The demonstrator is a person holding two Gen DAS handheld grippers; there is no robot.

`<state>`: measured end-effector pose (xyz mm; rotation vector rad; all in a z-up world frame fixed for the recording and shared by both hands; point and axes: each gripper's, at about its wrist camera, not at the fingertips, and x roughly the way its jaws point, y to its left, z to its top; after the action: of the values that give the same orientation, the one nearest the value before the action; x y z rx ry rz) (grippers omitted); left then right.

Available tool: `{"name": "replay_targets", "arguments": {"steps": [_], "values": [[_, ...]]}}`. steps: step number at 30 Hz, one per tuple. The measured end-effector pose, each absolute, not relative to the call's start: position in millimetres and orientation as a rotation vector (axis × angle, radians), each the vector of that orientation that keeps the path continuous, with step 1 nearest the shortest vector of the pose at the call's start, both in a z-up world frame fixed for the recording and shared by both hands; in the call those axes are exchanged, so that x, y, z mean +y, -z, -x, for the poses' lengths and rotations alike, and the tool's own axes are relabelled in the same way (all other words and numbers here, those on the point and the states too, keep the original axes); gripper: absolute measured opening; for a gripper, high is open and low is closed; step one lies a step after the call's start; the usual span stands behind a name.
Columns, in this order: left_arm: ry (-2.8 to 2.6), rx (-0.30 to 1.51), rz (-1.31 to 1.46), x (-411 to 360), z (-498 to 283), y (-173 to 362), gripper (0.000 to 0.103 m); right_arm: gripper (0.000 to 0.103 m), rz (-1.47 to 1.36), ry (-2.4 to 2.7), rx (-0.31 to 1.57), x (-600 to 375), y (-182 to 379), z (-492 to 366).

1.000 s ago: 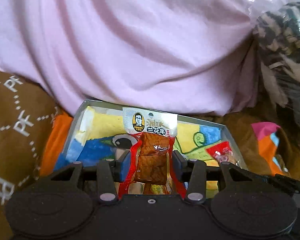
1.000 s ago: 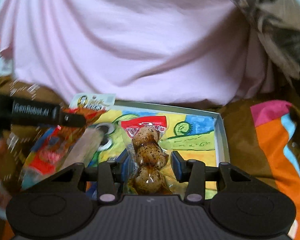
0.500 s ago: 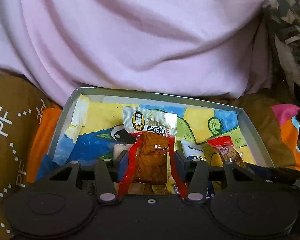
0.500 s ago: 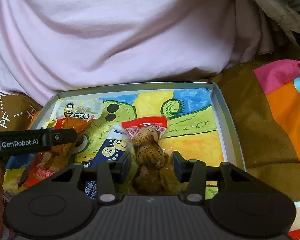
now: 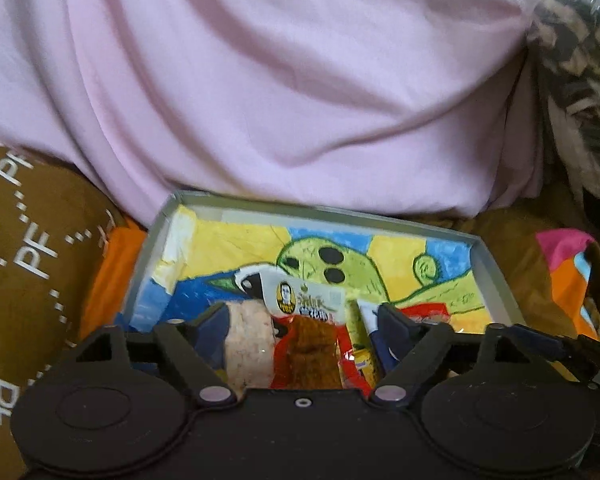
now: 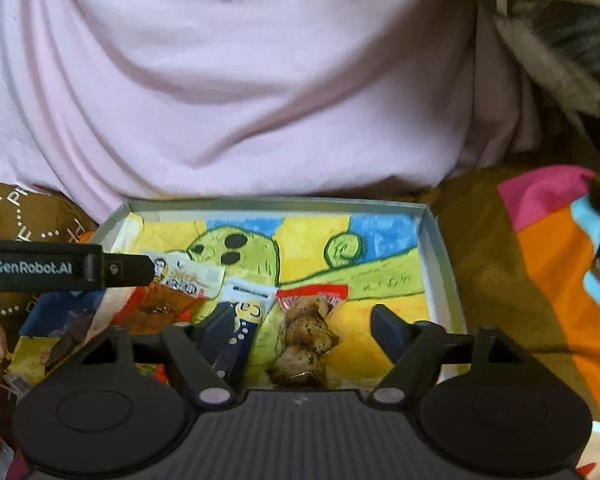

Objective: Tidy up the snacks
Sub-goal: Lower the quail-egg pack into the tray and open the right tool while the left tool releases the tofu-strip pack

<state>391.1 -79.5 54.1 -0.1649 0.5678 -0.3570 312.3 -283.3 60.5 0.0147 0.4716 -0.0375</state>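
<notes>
Going from the left, my left gripper (image 5: 302,328) is opening its jaws now; half a second ago they pinched the red tofu-skewer packet (image 5: 310,336), and now both pads stand clear of it, so the packet is released and lies between the fingers on the floor of the painted tray (image 5: 486,256), at about 6 o'clock of the tray in the left wrist view. Just beside it, at its 9 o'clock, lies a pale pink snack (image 5: 247,340), which I cannot identify better. At its 3 o'clock a dark blue packet (image 6: 232,332) with white dots lies on the green painted figure. Further to the right, my right gripper (image 6: 292,328) is opening as well: a moment ago it clamped the packet of brown speckled eggs (image 6: 306,332), and now the fingers are spread wide with a clear gap on each side, so nothing is grasped. This packet rests flat in the tray, near its front edge, at about 5 o'clock of the tray in the right wrist view. The pink cloth (image 6: 260,80) fills the view at 12 o'clock, behind the tray. I judge that both snacks are now delivered into the tray, so this placing step is finished. Next I should pull both grippers back without dragging the packets, and go for more snacks, if any remain outside the tray.
</notes>
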Motion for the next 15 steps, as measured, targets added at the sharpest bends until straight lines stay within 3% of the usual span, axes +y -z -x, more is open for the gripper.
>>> {"name": "replay_targets", "arguments": {"steps": [8,15], "values": [[0.315,0.47,0.127,-63,-342,-83,0.102,0.099,0.002,0.042,0.374,-280,-84,-267],[0.277,0.392,0.097,-43,-289,-107,0.102,0.103,-0.01,0.041,0.297,-273,-106,-217]]}}
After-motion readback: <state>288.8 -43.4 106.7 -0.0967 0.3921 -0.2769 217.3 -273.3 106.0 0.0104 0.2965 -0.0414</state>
